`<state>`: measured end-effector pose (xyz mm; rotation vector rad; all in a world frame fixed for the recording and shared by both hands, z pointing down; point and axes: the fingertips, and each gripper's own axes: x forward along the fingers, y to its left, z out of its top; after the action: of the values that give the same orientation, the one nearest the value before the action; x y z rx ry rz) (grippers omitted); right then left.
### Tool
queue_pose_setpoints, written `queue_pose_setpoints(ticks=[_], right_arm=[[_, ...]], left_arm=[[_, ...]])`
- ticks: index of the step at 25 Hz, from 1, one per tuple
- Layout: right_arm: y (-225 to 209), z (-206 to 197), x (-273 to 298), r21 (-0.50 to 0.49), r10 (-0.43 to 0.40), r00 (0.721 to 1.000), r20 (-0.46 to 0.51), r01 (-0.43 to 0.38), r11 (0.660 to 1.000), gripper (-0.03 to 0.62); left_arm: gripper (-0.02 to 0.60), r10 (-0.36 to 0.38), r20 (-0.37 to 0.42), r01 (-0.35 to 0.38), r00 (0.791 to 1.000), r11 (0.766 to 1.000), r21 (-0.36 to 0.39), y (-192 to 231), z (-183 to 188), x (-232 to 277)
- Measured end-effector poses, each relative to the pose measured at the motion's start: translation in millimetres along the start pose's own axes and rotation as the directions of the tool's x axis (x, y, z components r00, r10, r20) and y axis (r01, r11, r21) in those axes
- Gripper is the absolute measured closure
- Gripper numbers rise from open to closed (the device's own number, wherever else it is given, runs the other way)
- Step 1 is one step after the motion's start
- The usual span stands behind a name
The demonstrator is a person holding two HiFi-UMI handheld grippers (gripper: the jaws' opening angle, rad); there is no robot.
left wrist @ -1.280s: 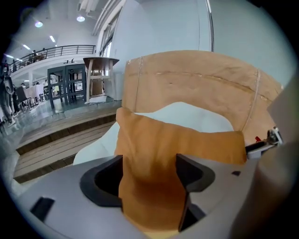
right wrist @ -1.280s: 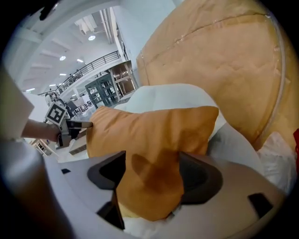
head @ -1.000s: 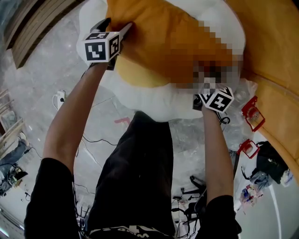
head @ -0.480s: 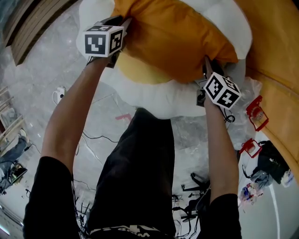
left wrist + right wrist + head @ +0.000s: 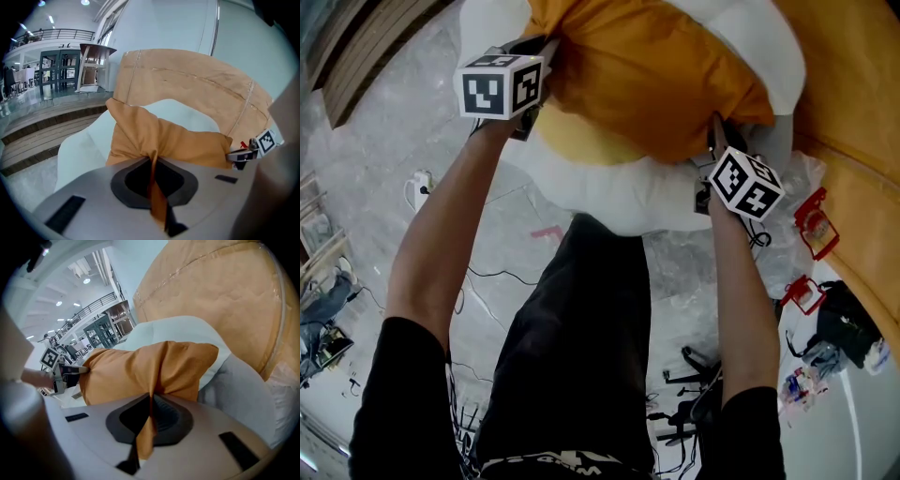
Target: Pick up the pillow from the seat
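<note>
An orange pillow (image 5: pixel 647 75) lies in a white shell seat (image 5: pixel 609 187) with a tan cushion (image 5: pixel 572 145) under it. My left gripper (image 5: pixel 546 47) is shut on the pillow's left corner; a fold of orange cloth (image 5: pixel 152 187) is pinched between its jaws. My right gripper (image 5: pixel 712 127) is shut on the pillow's right corner, with cloth (image 5: pixel 147 427) squeezed between its jaws. In the left gripper view the pillow (image 5: pixel 164 138) stretches across to the right gripper (image 5: pixel 241 154). The right gripper view shows the pillow (image 5: pixel 140 369) reaching to the left gripper (image 5: pixel 75 371).
A big tan padded backrest (image 5: pixel 853 112) curves round the right side. Crinkled clear plastic (image 5: pixel 787 253), red items (image 5: pixel 811 225), a black bag (image 5: pixel 844 323) and cables (image 5: pixel 684 403) lie on the grey marbled floor. Wooden steps (image 5: pixel 366 47) are at upper left.
Both grippers closed on the pillow's corners. The right gripper moved up from the seat's front edge to the pillow's right corner; the left stayed at the left corner.
</note>
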<state>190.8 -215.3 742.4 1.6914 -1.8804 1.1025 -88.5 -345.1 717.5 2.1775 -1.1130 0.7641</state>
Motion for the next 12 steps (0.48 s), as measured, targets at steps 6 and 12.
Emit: queue_pose_setpoints(ticks=[6,12], right_arm=[[5,6,-22,-0.024,0.005,1.0,0.006,-0.005,1.0,0.563],[19,72,-61,-0.073,0.027,0.997,0.076,-0.022,0.997,0.563]], left_arm=[[0.563,-0.025,0.02,0.025,0.999,1.0,0.012,-12,12,-28],[0.563,-0.031,0.067,0.032,0.997,0.999,-0.011,-23,59,-73]])
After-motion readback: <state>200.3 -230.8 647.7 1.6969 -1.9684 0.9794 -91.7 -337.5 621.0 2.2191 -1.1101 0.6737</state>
